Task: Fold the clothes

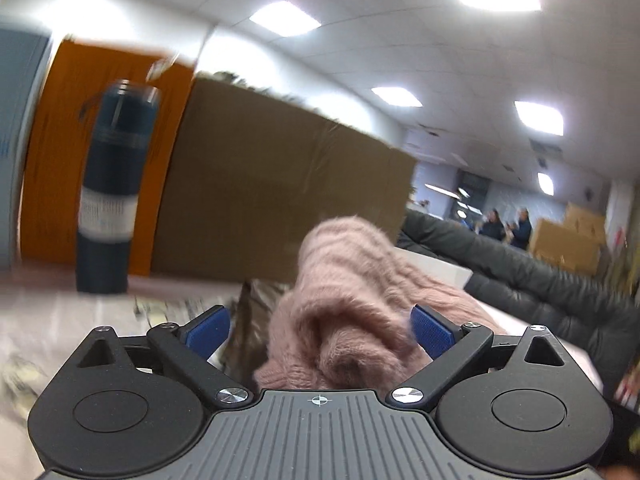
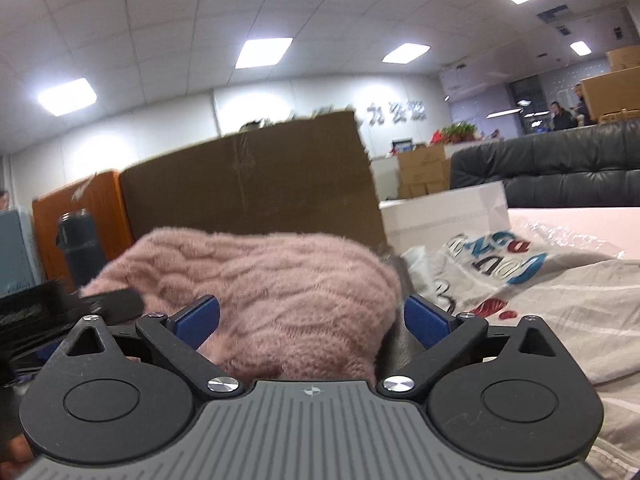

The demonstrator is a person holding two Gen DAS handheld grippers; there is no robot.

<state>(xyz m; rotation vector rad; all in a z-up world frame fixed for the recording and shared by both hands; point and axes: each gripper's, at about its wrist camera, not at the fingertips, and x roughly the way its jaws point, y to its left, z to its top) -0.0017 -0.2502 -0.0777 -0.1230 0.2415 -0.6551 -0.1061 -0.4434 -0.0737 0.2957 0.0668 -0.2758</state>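
A fluffy pink cable-knit sweater [image 1: 352, 308] is bunched in the lower centre of the left wrist view, heaped up between the blue pads of the left gripper [image 1: 320, 330]. The jaws are spread wide, and whether the knit is actually pinched can't be told. Same story in the right wrist view: the right gripper [image 2: 312, 322] is wide open around the pink mound, nothing visibly clamped.

To the right of the sweater in the right view, a white printed garment [image 2: 520, 280] is spread flat with crinkly clear plastic beyond it. A dark blue tall flask with a white label band [image 1: 110, 200] is stood upright at mid left of the left view, well apart from the knit, lid on, contents not visible. A big brown cardboard box [image 1: 280, 184] is set behind everything, walling off the centre. A black leather sofa [image 2: 560, 172] is seen at the right edge.
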